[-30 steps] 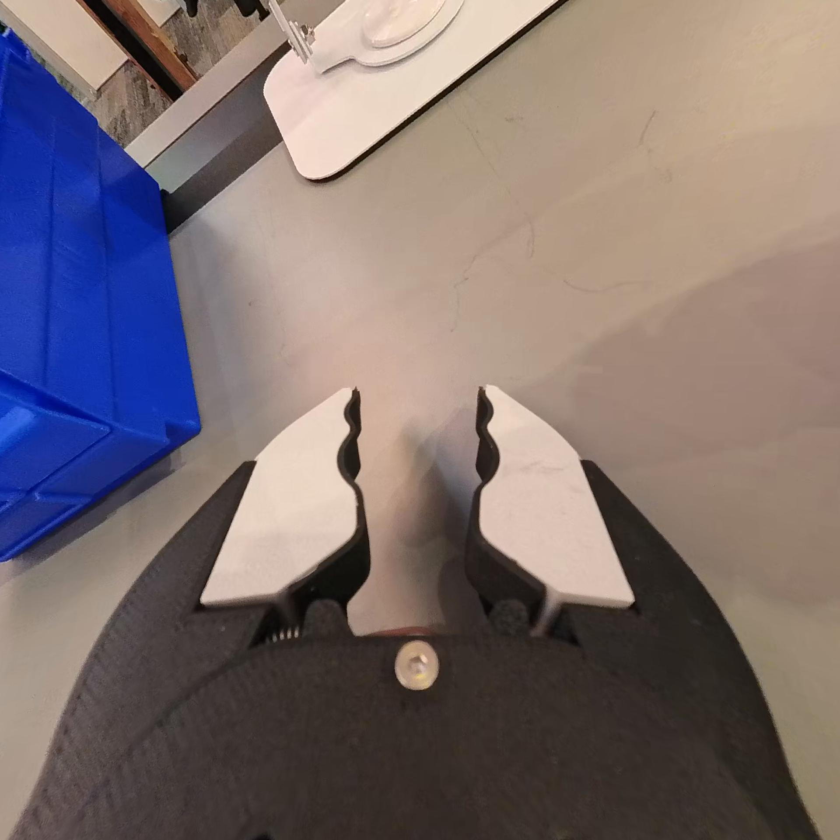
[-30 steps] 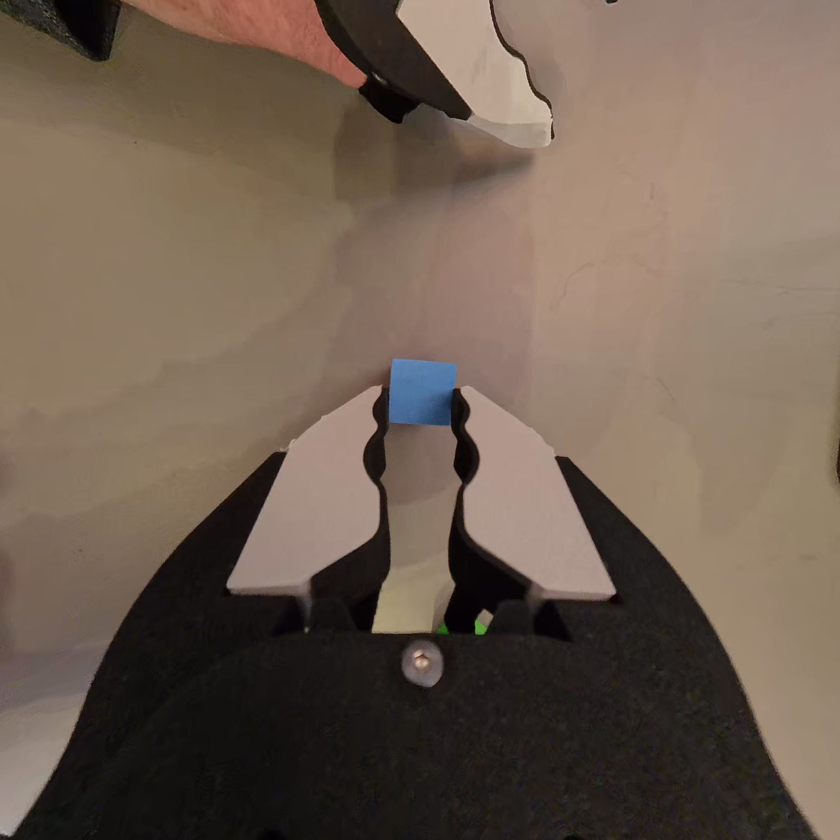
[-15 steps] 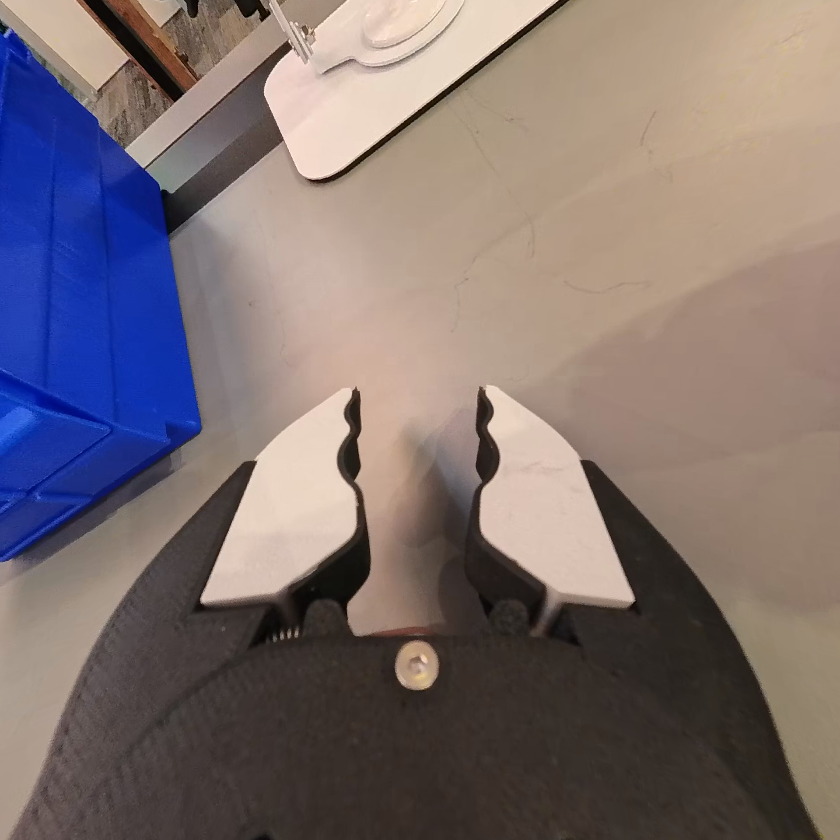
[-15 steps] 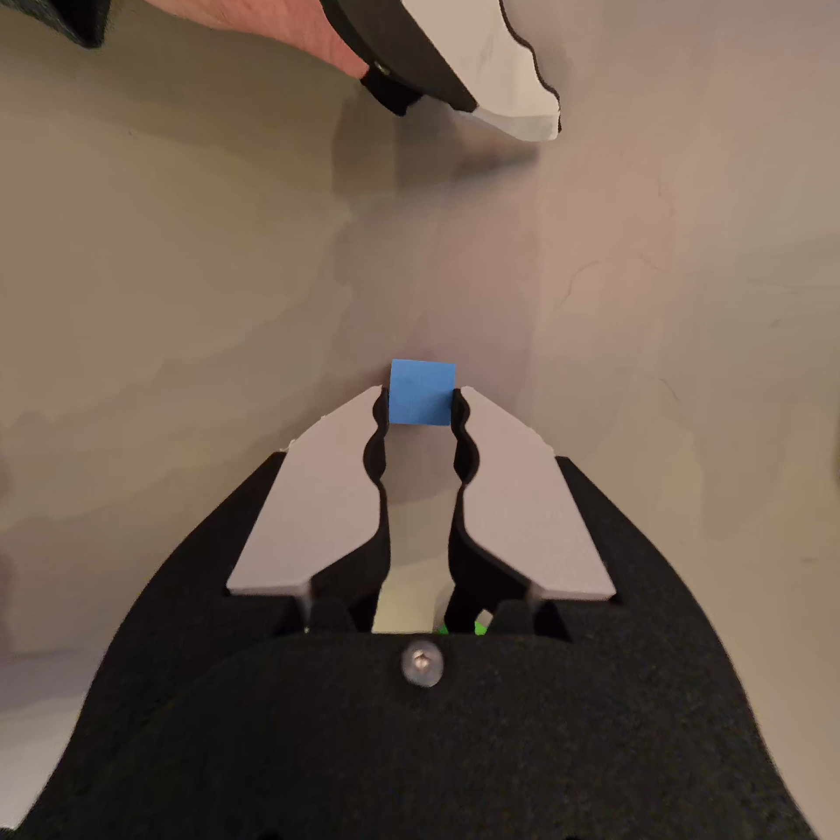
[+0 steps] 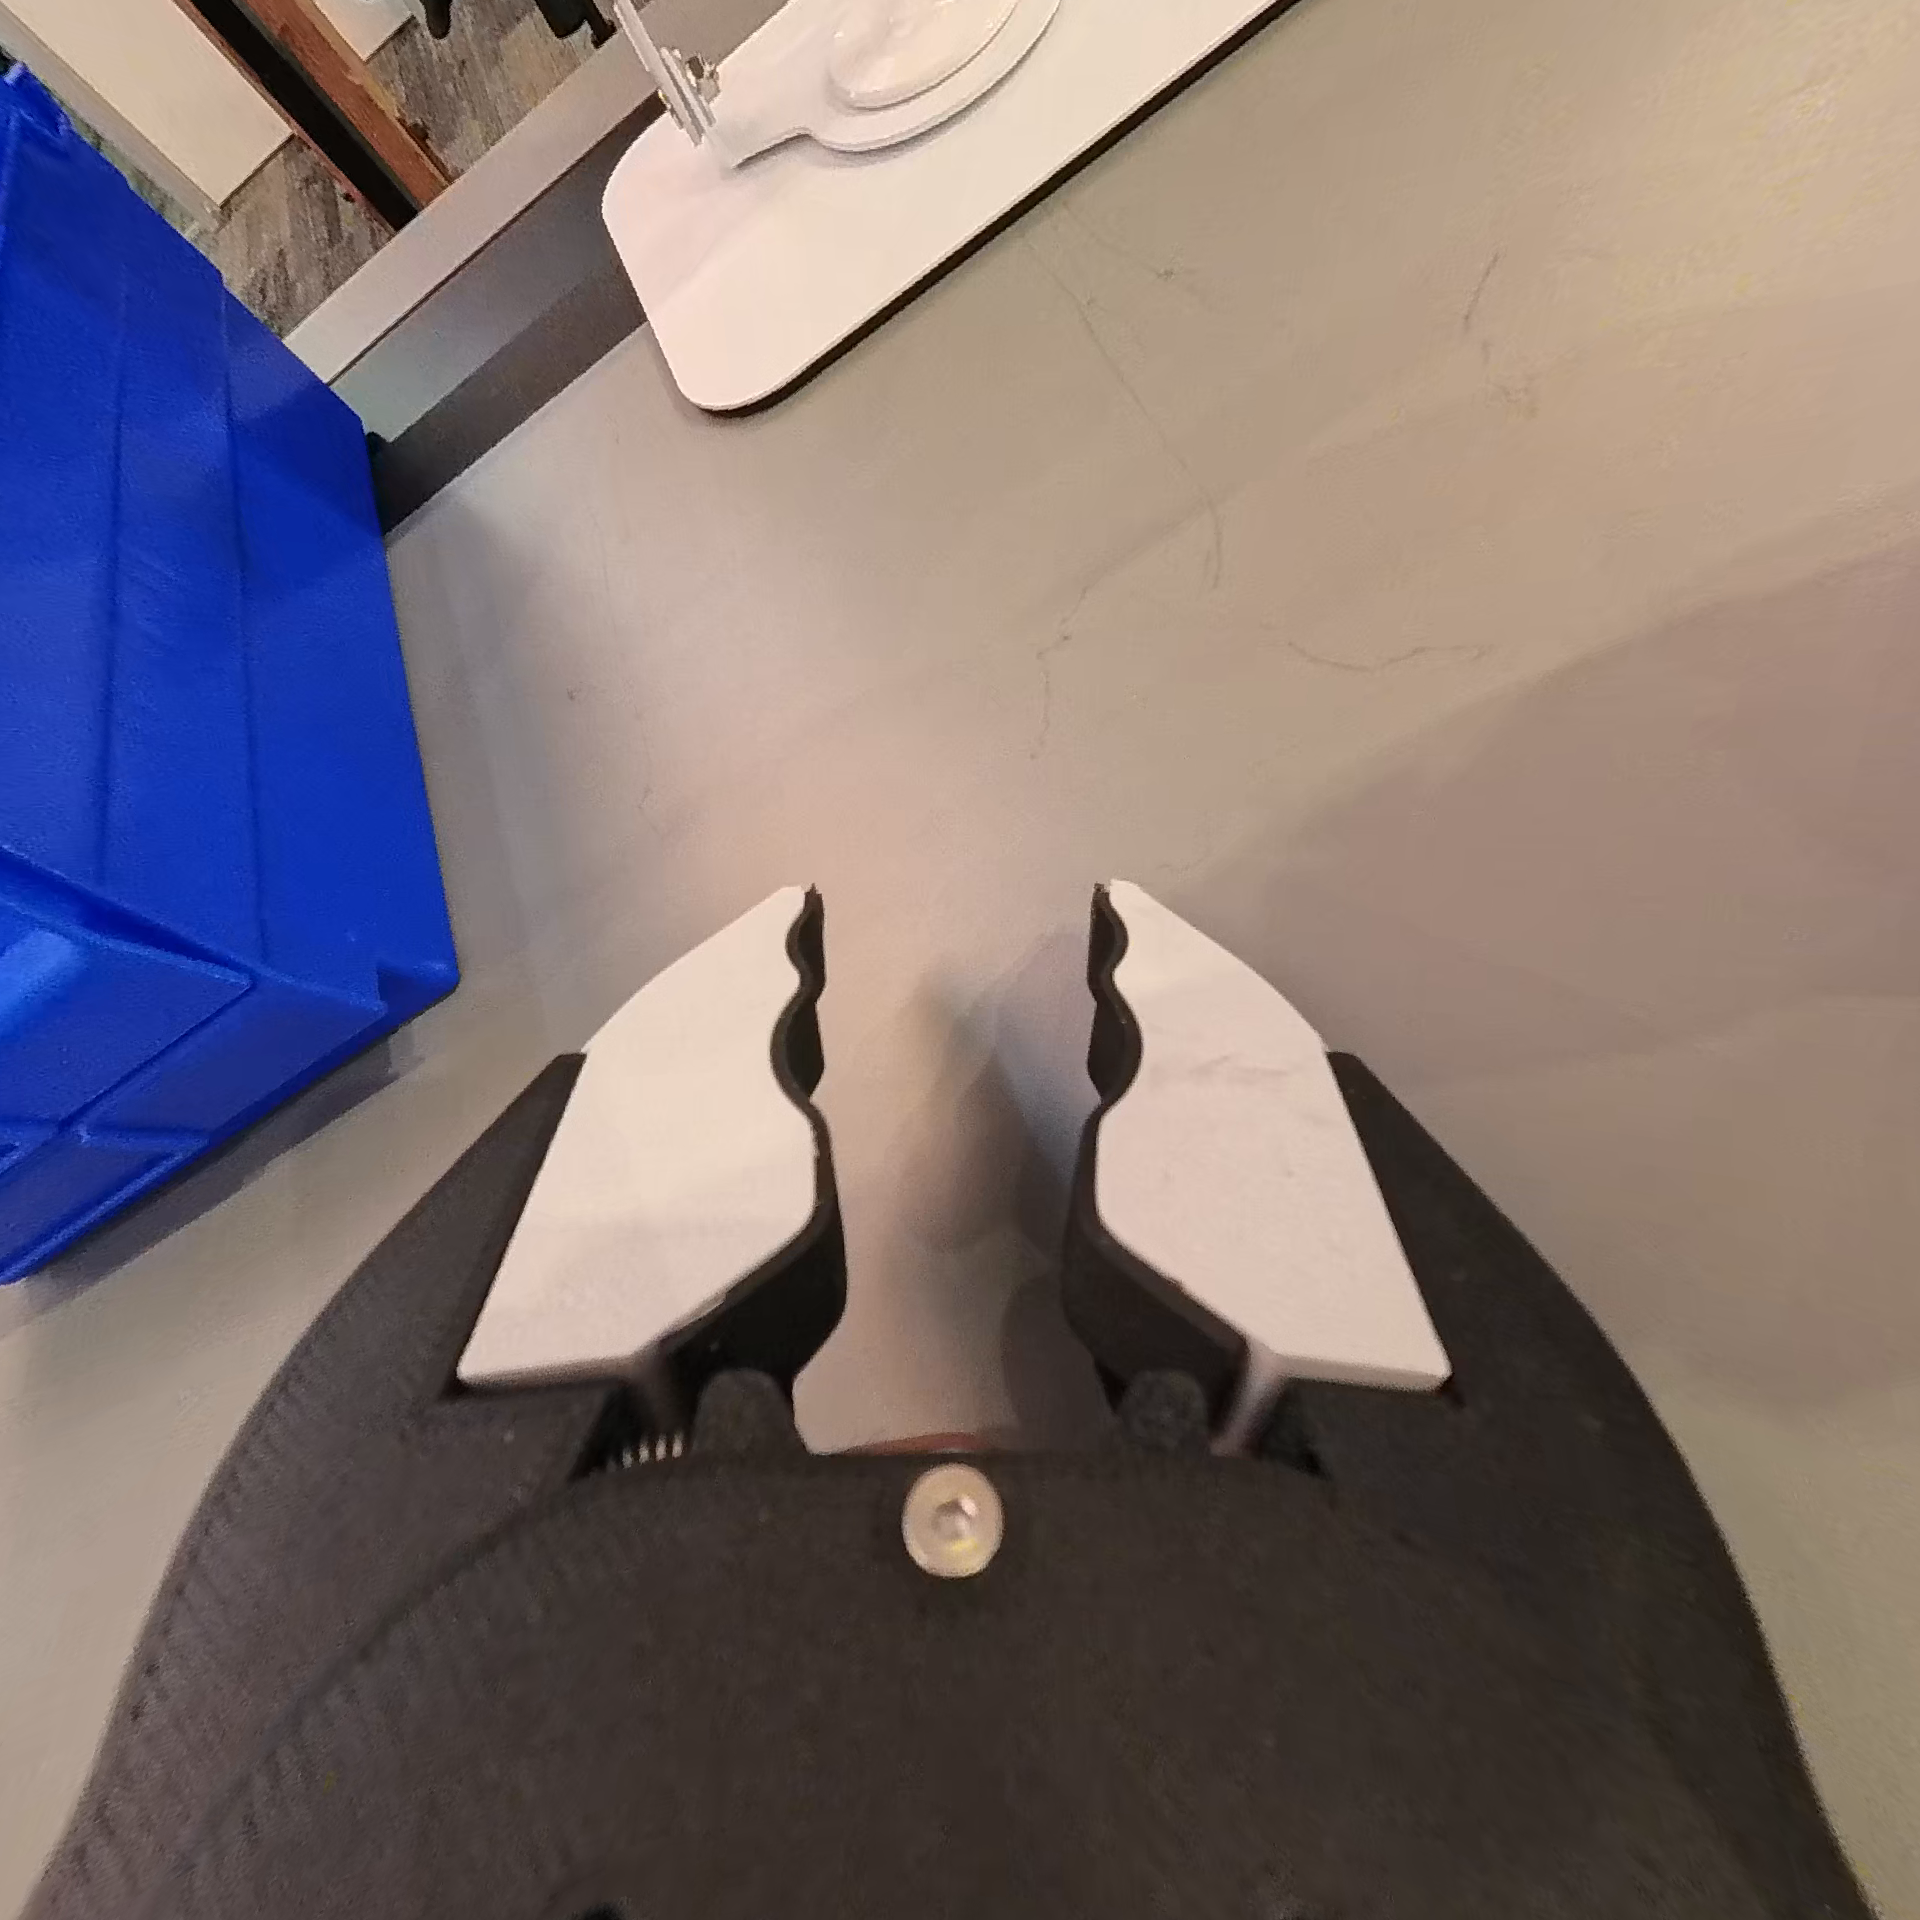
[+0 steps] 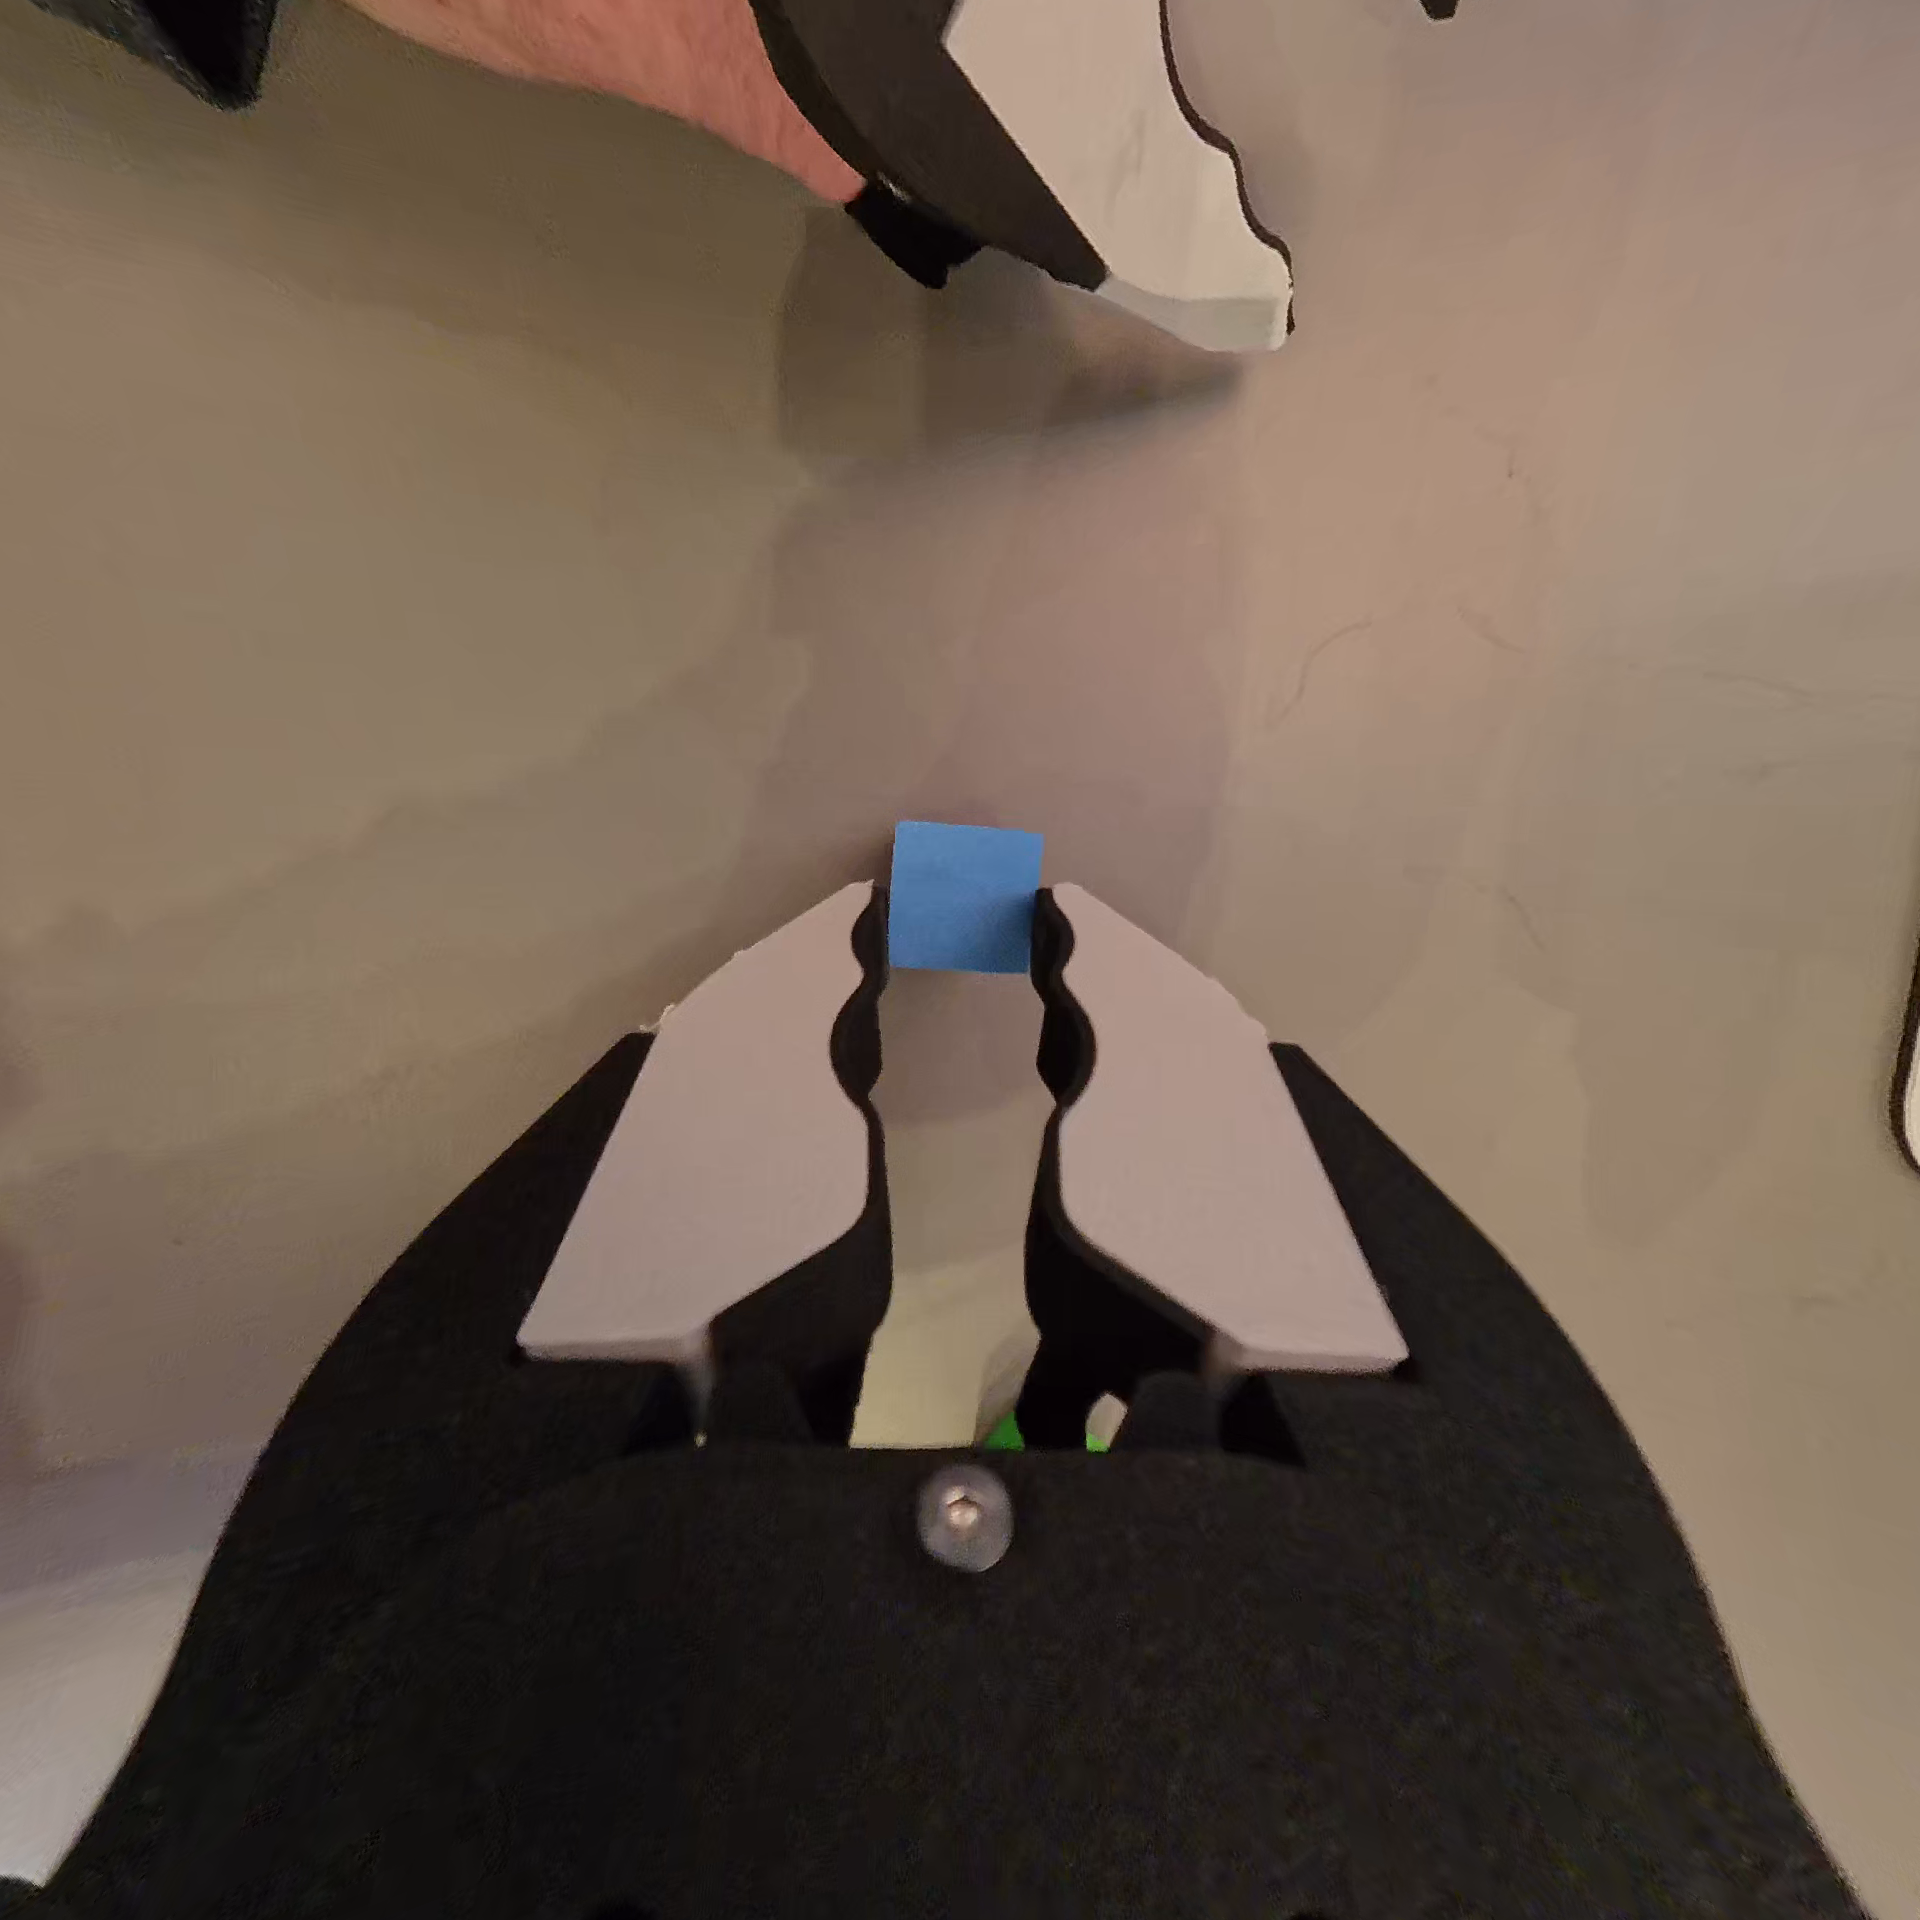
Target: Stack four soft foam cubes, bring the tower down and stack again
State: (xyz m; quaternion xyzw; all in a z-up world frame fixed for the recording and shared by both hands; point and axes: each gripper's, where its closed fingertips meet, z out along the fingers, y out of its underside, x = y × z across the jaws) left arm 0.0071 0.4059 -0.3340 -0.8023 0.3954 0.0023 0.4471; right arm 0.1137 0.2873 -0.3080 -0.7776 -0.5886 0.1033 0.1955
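The left tool (image 5: pixel 956 904) is held wide apart and bare over the grey tabletop (image 5: pixel 1351 520), seemingly kept in reserve. A small blue soft foam cube (image 6: pixel 964 896) is pinched at the right tool's (image 6: pixel 961 909) fingertips, presumably for stacking.

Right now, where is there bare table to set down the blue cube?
Bare grey table lies ahead of the blue cube in the right gripper, up to the left gripper. Crowded only by the blue bin and white board.
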